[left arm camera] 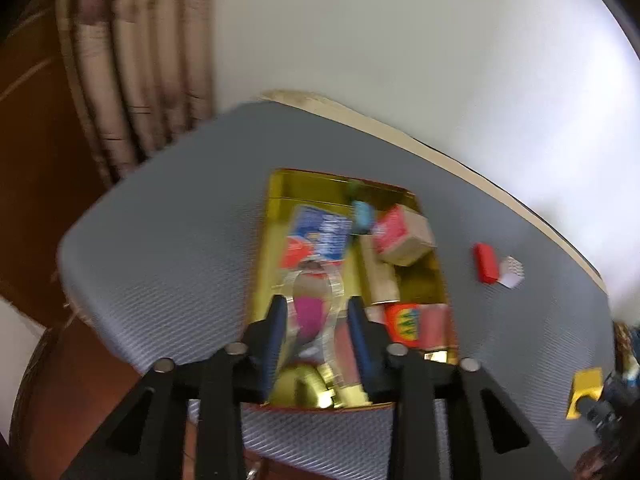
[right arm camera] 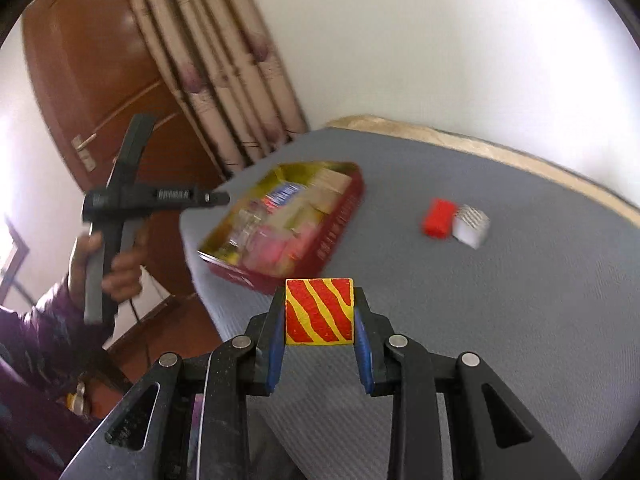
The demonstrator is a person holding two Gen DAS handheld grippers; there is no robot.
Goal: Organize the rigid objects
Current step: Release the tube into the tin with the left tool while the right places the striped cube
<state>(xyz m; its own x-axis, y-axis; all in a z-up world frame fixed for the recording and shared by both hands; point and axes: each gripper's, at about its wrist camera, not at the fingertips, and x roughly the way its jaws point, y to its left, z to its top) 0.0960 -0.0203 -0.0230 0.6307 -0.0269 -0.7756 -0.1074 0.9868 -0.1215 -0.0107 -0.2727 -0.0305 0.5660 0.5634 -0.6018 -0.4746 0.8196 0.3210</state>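
- Left wrist view: the left gripper [left arm camera: 318,320] hung over the near end of the gold-lined tin [left arm camera: 276,216], which sat toward the middle of the grey mat [left arm camera: 160,264]. Its jaws stood partly apart. A clear plastic ring [left arm camera: 316,284], perhaps a tape roll, showed between and beyond the fingers, but blur made it impossible to tell whether the pads pressed on it or it simply lay in the tin.
- Also in the tin lay a blue-and-red card box [left arm camera: 320,236] and a red-topped wooden cube [left arm camera: 404,236]. The clear ring looked light, thin-walled and slick, so it was probably better taken across its width than by its rim.
- Right wrist view: the right gripper [right arm camera: 319,312] was closed on a striped red-and-yellow cube [right arm camera: 319,311], its blue pads flat on the two opposite side faces, above the mat's near edge. The cube looked stiff, light and square-sided, so it likely sat secure in that hold.
- A red block [right arm camera: 438,218] and a white patterned block [right arm camera: 472,220] lay touching toward the mat's right side, well apart from the tin. Both seemed rigid, with flat parallel faces suited to a pinch.
- A hand [right arm camera: 116,264] held the other tool near the mat's left edge.
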